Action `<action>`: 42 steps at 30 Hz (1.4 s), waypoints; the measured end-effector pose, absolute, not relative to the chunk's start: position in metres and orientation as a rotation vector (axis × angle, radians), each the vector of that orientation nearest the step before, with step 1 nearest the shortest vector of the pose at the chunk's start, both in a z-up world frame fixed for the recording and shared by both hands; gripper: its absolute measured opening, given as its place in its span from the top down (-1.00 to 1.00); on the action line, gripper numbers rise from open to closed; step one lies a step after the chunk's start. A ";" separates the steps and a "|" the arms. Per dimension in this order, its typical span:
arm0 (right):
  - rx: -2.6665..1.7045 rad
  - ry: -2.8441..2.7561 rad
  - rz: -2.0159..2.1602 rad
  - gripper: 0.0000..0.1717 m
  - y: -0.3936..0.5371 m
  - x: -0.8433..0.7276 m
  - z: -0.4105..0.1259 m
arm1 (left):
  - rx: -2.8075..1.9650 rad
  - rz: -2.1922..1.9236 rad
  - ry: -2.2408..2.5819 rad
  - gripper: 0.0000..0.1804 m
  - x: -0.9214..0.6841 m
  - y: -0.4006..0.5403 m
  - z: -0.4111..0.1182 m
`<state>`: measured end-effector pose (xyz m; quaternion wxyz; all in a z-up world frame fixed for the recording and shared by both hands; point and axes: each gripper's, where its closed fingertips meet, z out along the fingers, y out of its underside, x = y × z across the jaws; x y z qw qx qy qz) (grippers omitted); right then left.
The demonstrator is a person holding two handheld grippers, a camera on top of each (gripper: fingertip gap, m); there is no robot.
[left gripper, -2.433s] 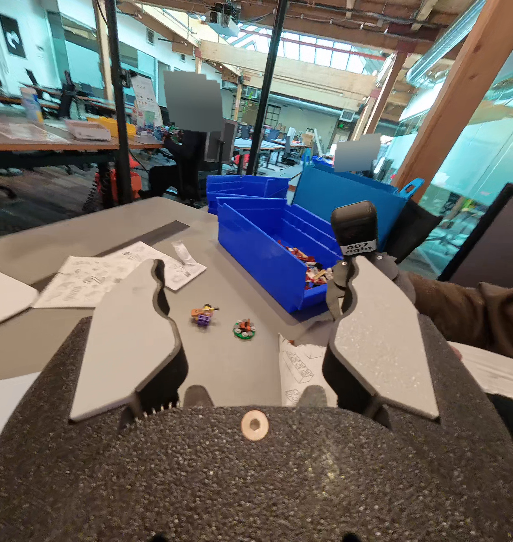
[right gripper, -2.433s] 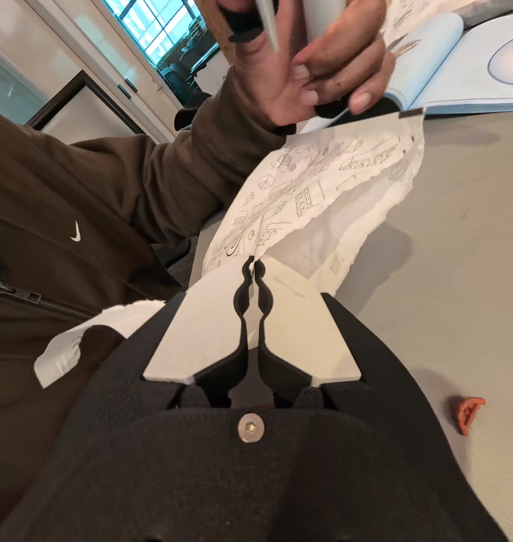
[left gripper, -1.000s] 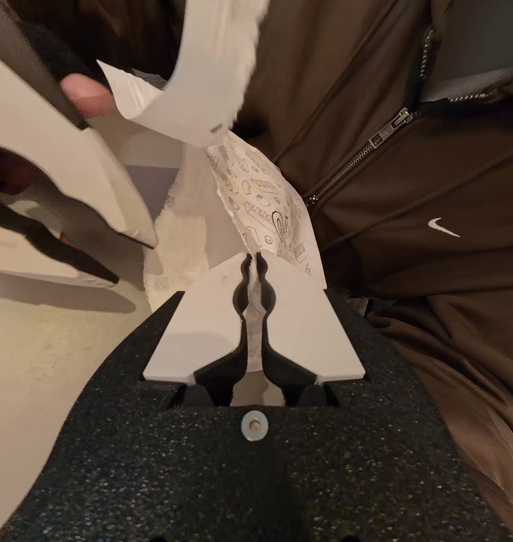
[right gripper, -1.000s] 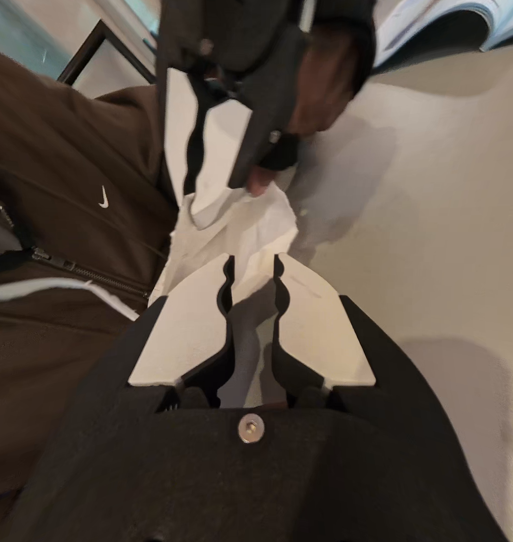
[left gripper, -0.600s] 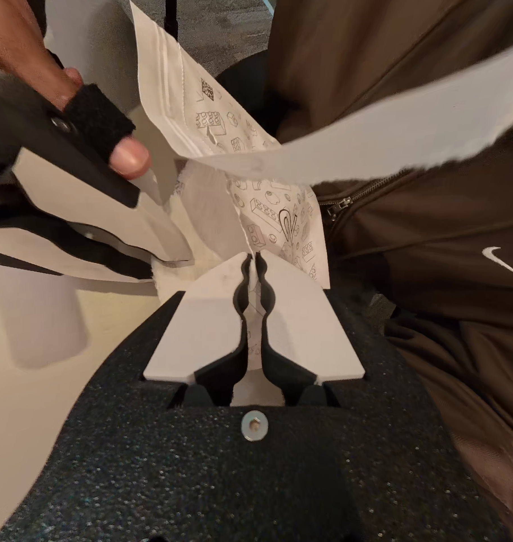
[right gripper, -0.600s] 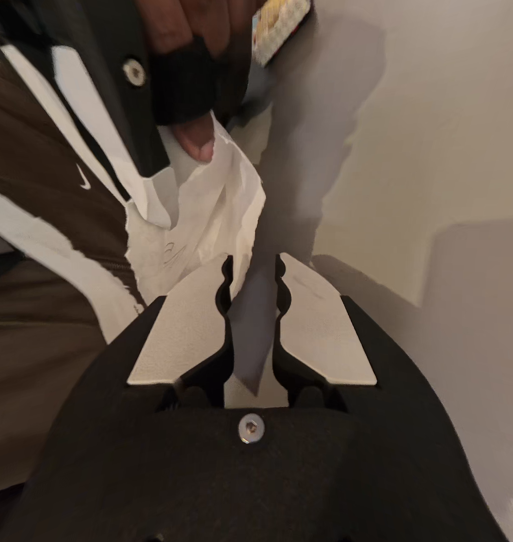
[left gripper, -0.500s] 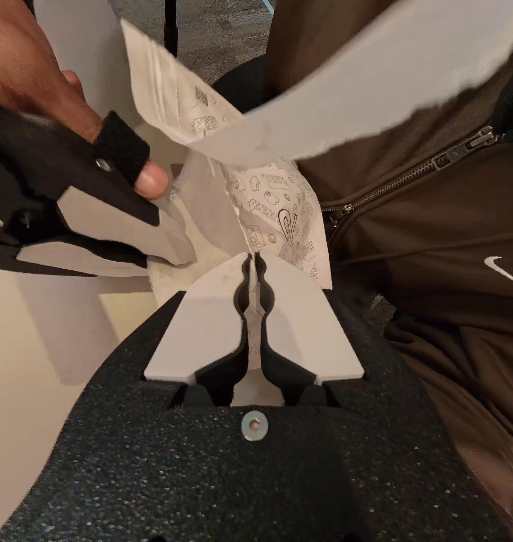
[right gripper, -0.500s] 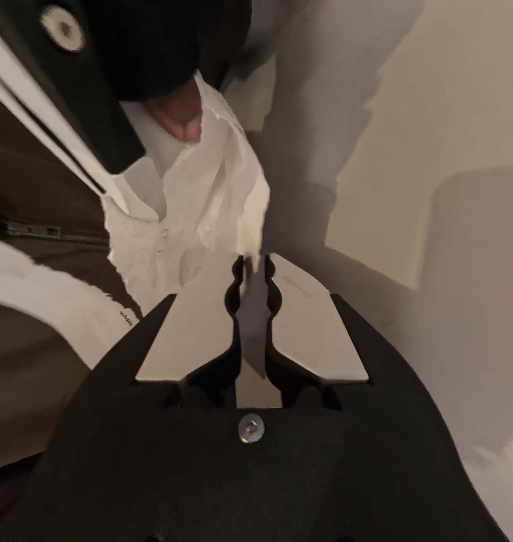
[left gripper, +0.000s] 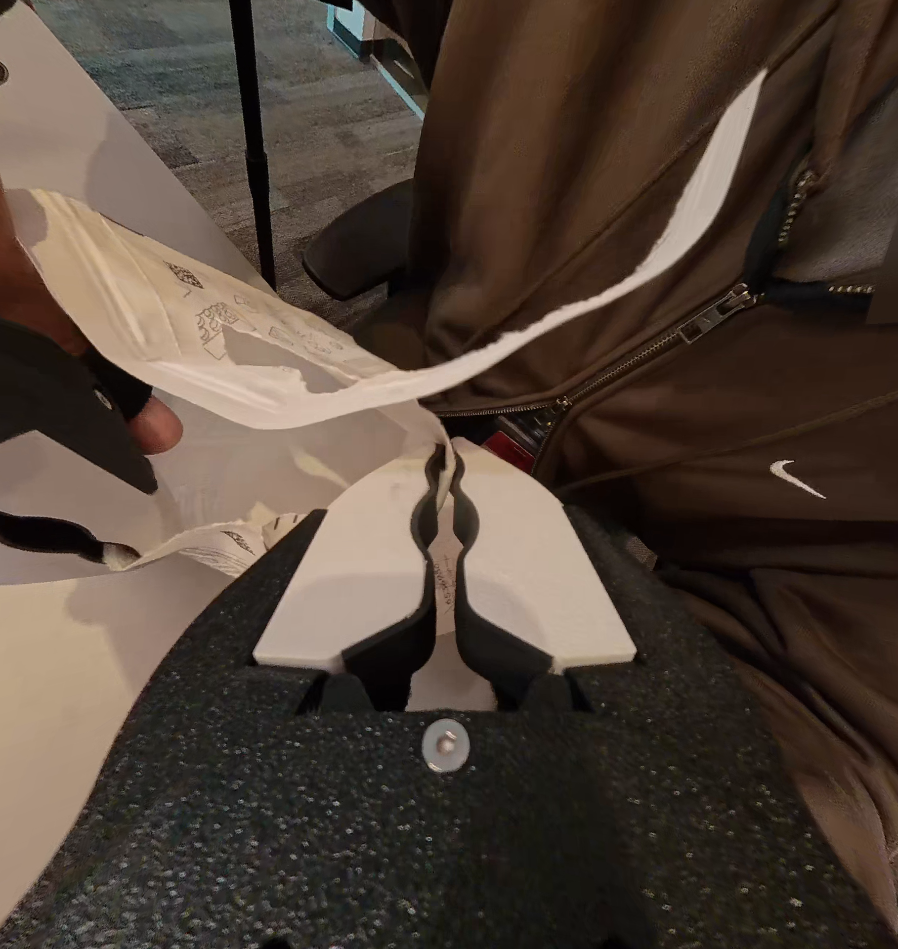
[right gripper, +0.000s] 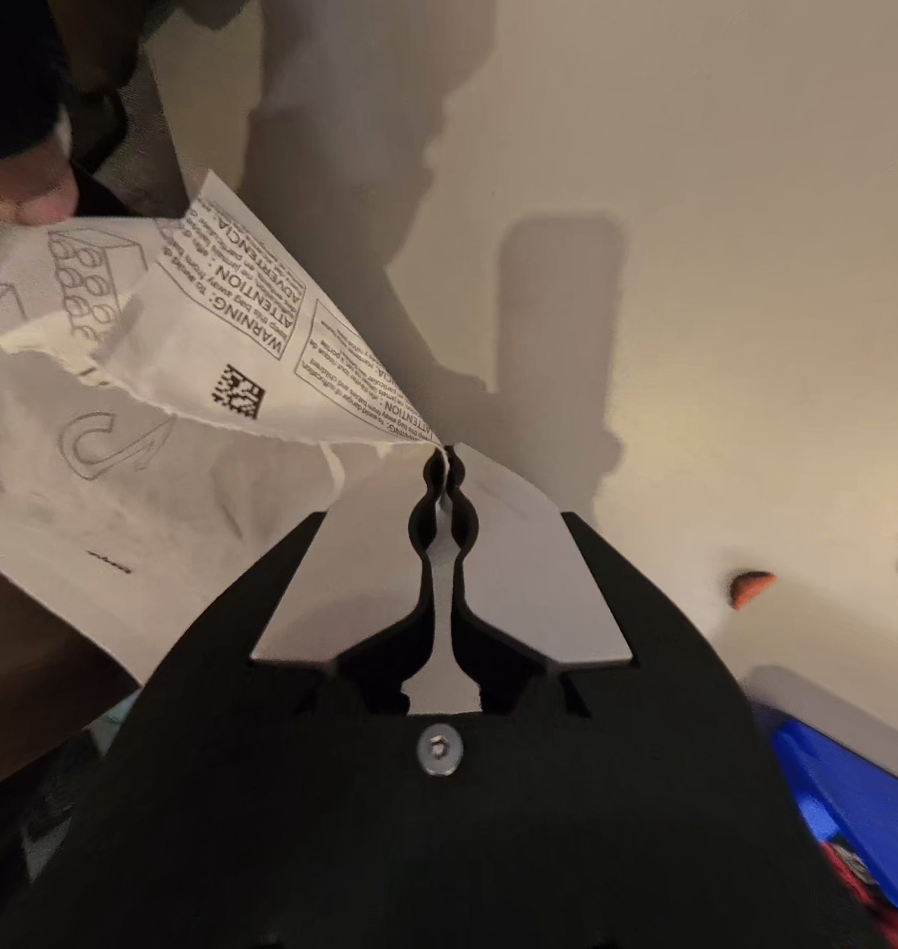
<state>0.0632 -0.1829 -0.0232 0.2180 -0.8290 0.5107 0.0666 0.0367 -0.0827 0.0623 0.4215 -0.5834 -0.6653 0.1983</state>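
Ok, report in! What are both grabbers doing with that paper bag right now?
Left gripper shut on torn white printed paper bag. Right gripper shut on same bag's corner. Bag ripped open between them. Small orange piece on table, clear of both.

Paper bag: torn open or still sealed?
Torn open. The paper bag shows ragged edges and a gaping hole between the left gripper and right gripper, each pinching it.

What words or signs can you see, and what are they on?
White paper bag: boxed black print and a square code; words not copied.
Bag strip in left hand-held gripper: tiny print, too small.
Brown jacket: white curved logo, no words.
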 end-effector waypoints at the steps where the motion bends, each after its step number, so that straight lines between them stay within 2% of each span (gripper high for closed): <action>1: -2.322 1.412 0.139 1.00 -0.186 0.067 -0.019 | -1.458 0.511 -1.674 1.00 0.038 -0.083 0.064; 15: -2.521 1.410 -0.324 1.00 -0.217 0.106 0.029 | -1.411 0.636 -1.781 0.98 0.055 -0.092 0.077; 19: -2.534 1.427 -0.302 1.00 -0.219 0.105 0.027 | -1.368 0.693 -1.781 0.96 0.060 -0.100 0.080; 21: -2.497 1.438 -0.244 1.00 -0.217 0.104 0.022 | -1.316 0.756 -1.773 0.87 0.065 -0.109 0.085; 25: -2.377 1.466 -0.193 0.95 -0.222 0.110 0.014 | -1.150 0.942 -1.747 0.76 0.087 -0.133 0.097; 29: -2.283 1.520 -0.303 0.80 -0.245 0.124 0.009 | -0.903 1.197 -1.680 0.74 0.119 -0.166 0.119; 33: -2.191 1.567 -0.397 0.73 -0.264 0.134 0.005 | -0.655 1.440 -1.631 0.71 0.155 -0.195 0.137; 42: -2.155 1.678 -0.608 0.65 -0.303 0.129 -0.008 | -0.277 1.752 -1.633 0.61 0.206 -0.237 0.134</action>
